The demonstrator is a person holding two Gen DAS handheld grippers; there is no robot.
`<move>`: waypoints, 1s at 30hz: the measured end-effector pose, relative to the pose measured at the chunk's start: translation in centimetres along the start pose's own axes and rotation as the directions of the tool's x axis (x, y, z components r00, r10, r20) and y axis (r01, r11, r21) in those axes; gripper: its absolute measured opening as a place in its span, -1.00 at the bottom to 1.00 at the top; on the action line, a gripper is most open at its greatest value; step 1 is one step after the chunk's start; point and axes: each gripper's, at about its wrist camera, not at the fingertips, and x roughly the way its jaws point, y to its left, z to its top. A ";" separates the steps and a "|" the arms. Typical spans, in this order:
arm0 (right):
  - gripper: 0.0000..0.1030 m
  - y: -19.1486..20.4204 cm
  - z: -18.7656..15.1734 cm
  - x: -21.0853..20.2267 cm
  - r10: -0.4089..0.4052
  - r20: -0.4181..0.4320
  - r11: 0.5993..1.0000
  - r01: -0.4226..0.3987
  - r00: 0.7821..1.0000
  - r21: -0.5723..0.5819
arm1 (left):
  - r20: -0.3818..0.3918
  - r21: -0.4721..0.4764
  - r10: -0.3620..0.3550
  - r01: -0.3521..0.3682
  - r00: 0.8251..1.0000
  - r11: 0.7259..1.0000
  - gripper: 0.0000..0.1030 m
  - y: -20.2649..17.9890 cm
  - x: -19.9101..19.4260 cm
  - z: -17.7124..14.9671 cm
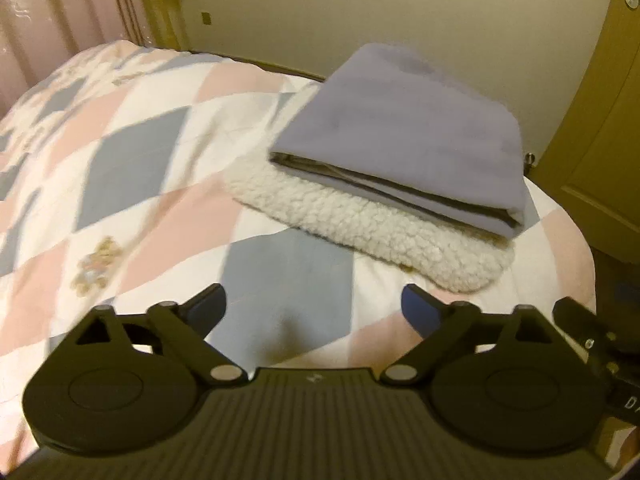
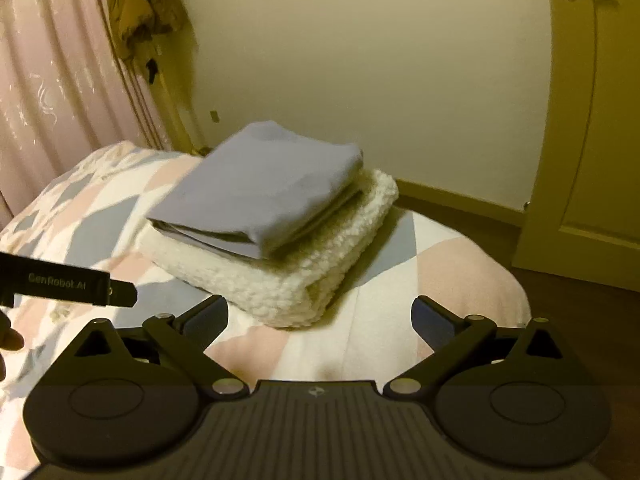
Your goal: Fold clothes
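- Curtain (image 1: 52, 20): pink, at 10 o'clock in both views, behind the bed.
- Jacket (image 2: 138, 4): brown, hanging at 11 o'clock in the right view, beside the curtain.
- Bed (image 1: 132, 184): covered by a quilt with pink, grey and white diamonds; it fills the left and centre of both views.
- Left gripper (image 1: 314, 306): fingers spread wide, nothing between them; held above the quilt, apart from the stack.
- Grey garment (image 1: 404, 128): folded flat, at 1 o'clock in the left view and 12 o'clock in the right view. It lies on top of the fleece.
- Fleece (image 1: 360, 224): cream, folded, directly on the quilt near the bed's right edge. Its edge projects beyond the grey garment on the near side.
- Right gripper (image 2: 320, 318): fingers spread wide, empty; the fleece corner lies just beyond them.
- Door (image 2: 592, 120): at 2 o'clock in both views, beyond the bed.
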 end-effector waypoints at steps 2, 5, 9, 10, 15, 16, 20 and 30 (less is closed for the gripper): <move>0.96 1.0 0.5 -2.1 -0.012 0.008 1.000 0.012 1.000 0.003 | 0.010 0.011 0.011 -0.011 1.000 1.000 0.89 0.4 -2.5 -0.1; 0.96 2.5 1.6 -5.5 -0.042 0.004 0.999 0.042 0.999 0.010 | 0.019 0.009 0.019 -0.019 1.000 1.000 0.99 1.1 -6.3 -0.2; 0.97 4.4 3.3 -10.4 -0.069 0.015 0.997 0.069 0.998 0.017 | 0.032 0.022 0.035 -0.036 0.999 0.999 0.98 1.3 -11.2 -0.5; 0.97 4.8 3.7 -11.6 -0.074 0.013 0.997 0.074 0.997 0.021 | 0.034 0.017 0.030 -0.031 0.999 0.999 0.98 1.5 -12.4 -0.7; 0.97 5.6 4.9 -16.5 -0.074 -0.037 0.995 0.077 0.997 0.060 | 0.068 0.024 0.050 -0.052 0.996 0.998 0.98 1.6 -18.2 -1.7; 0.97 5.8 4.9 -17.3 -0.070 -0.041 0.995 0.073 0.997 0.066 | 0.074 0.028 0.056 -0.058 0.996 0.998 0.98 1.6 -19.3 -1.9; 0.97 6.6 5.0 -20.3 -0.061 -0.050 0.995 0.064 0.997 0.074 | 0.081 0.024 0.031 -0.033 0.996 0.999 0.98 2.0 -22.7 -2.6; 0.97 9.6 4.5 -25.1 -0.060 -0.086 0.998 0.062 0.995 0.019 | 0.080 -0.034 -0.021 0.024 0.997 0.999 0.98 3.3 -28.1 -4.2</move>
